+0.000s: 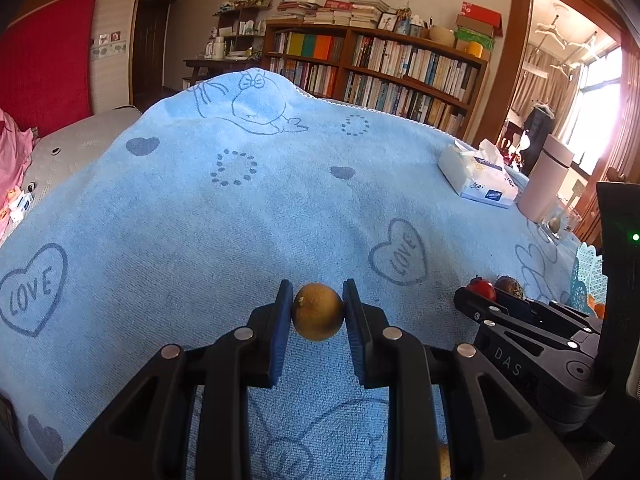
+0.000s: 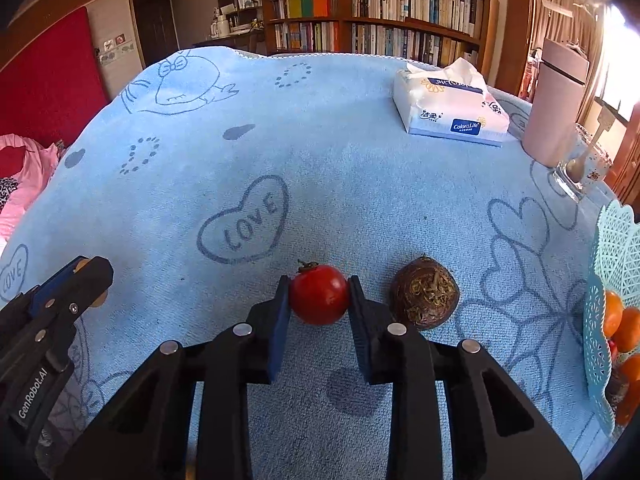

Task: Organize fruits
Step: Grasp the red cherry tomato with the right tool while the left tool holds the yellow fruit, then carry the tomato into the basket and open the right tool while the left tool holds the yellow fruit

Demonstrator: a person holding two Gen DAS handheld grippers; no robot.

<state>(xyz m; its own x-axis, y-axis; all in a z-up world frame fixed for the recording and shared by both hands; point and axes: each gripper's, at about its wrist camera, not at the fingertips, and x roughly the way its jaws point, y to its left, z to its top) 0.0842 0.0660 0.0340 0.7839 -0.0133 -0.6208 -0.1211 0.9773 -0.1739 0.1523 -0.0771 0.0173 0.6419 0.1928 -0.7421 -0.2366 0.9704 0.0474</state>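
My left gripper (image 1: 317,310) is shut on a small yellow-brown round fruit (image 1: 318,312), held just above the blue towel (image 1: 200,240). My right gripper (image 2: 319,294) is shut on a small red fruit with a dry stem (image 2: 319,295), low over the towel. A brown rough-skinned fruit (image 2: 425,298) lies on the towel just right of the right gripper. A light blue lattice basket (image 2: 612,280) at the far right edge holds several orange fruits (image 2: 622,320). In the left wrist view the right gripper (image 1: 484,296) shows at the right with the red fruit (image 1: 482,288).
A white tissue pack (image 2: 450,106), a pink cylindrical container (image 2: 554,108) and a glass with a spoon (image 2: 580,168) stand at the back right of the towel. A bookshelf (image 2: 380,20) fills the far wall. Pink bedding (image 2: 24,168) lies at the left.
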